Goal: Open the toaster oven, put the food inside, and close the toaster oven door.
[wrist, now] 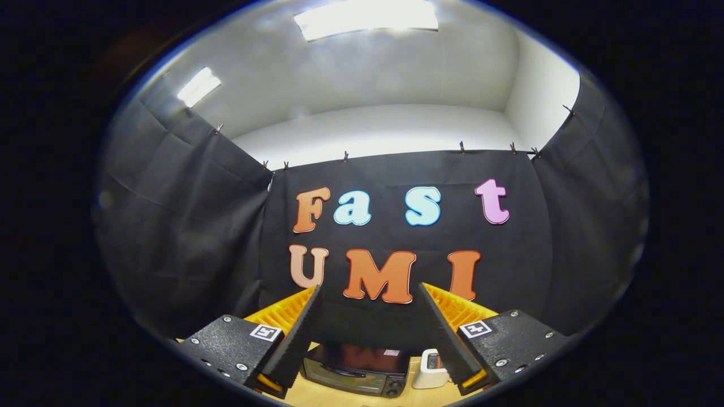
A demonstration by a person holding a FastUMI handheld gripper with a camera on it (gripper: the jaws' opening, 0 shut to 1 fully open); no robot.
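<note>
place: recording booth | evidence: clipped black cloth walls [186,226], ceiling light panels [366,17], wooden table [350,398]

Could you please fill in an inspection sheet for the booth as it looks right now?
Surface: light wooden table, a small part of it seen below the claw.
Job's things: oven stands on the table beyond the fingers, between them; its door looks closed. Food: nothing seen.
Clutter: small white device beside the oven, on the table.
Grippers: claw open, fingers wide apart and holding nothing, raised above the oven.
Cables: nothing seen.
Surroundings: black cloth walls clipped up on three sides, white wall and ceiling lights above.
</note>
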